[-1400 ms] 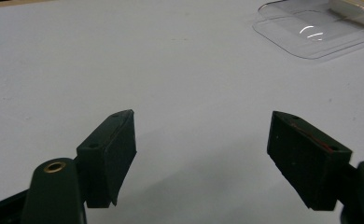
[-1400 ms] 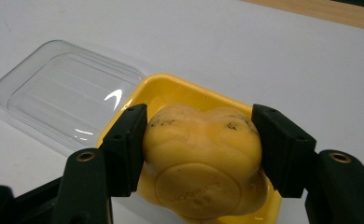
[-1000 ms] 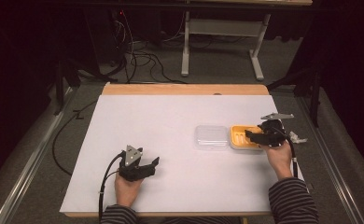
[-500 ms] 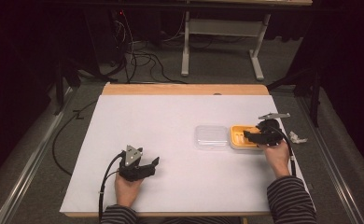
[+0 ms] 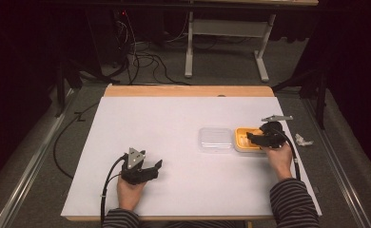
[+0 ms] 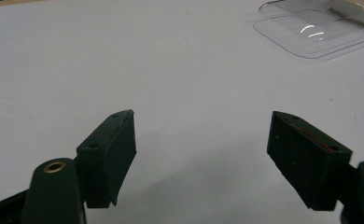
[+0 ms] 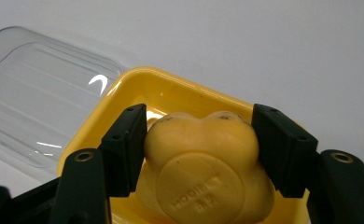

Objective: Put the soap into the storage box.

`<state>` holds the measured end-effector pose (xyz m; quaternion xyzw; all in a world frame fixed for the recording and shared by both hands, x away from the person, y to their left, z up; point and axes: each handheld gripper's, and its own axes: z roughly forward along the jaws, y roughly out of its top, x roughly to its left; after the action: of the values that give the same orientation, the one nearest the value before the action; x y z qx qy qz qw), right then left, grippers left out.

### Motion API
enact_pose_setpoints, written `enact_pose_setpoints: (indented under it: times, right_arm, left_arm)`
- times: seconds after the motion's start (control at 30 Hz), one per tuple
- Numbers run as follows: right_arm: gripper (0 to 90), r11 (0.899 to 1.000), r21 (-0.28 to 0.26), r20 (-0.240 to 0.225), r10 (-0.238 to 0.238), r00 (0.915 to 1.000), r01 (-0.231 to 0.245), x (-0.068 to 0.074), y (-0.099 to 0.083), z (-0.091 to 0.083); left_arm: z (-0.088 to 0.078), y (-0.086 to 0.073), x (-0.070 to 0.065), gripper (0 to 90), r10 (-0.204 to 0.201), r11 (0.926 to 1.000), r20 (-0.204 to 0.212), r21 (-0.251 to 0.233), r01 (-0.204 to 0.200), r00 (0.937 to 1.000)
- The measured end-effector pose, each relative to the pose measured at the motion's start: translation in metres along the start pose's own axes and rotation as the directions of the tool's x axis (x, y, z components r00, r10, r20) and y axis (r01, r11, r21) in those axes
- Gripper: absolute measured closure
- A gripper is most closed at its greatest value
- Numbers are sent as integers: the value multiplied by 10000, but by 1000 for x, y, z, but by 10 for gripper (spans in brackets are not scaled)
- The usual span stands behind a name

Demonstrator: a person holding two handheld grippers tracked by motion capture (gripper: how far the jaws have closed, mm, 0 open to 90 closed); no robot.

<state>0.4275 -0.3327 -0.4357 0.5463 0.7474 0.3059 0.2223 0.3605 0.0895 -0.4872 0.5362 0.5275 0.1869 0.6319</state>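
Note:
A yellow rubber toy (image 7: 201, 163) with embossed lettering on its round base sits between my right gripper's (image 7: 201, 126) pads, which press on both its sides just over a yellow tray (image 7: 138, 84). From the high view the right gripper (image 5: 251, 137) reaches over the tray (image 5: 240, 142) at the table's right. Left of the tray lies a clear plastic lid (image 5: 215, 139), flat on the table. My left gripper (image 5: 156, 167) rests near the front left, open, with bare white table between its jaws (image 6: 201, 154). The lid (image 6: 311, 32) is far ahead of it.
The white tabletop (image 5: 174, 123) has a wooden far edge (image 5: 188, 90). A small crumpled white scrap (image 5: 302, 140) lies right of the right hand. Cables and a table frame stand on the floor beyond.
The right gripper has edged slightly left over the yellow tray. The left gripper has stayed where it was.

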Motion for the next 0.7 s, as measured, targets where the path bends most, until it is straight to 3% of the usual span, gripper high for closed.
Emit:
enact_pose_setpoints:
  times: [0.47, 0.7]
  right_arm:
    - [379, 9998, -83, 77, 199, 9998, -198, 0, -1, 2]
    - [351, 9986, -490, 115, 224, 9997, -218, 2, 0, -6]
  left_arm:
    - [0, 0, 0, 245, 2, 10000, 5, -3, -2, 10000]
    - [0, 0, 0, 245, 43, 10000, 6, 7, -43, 10000]
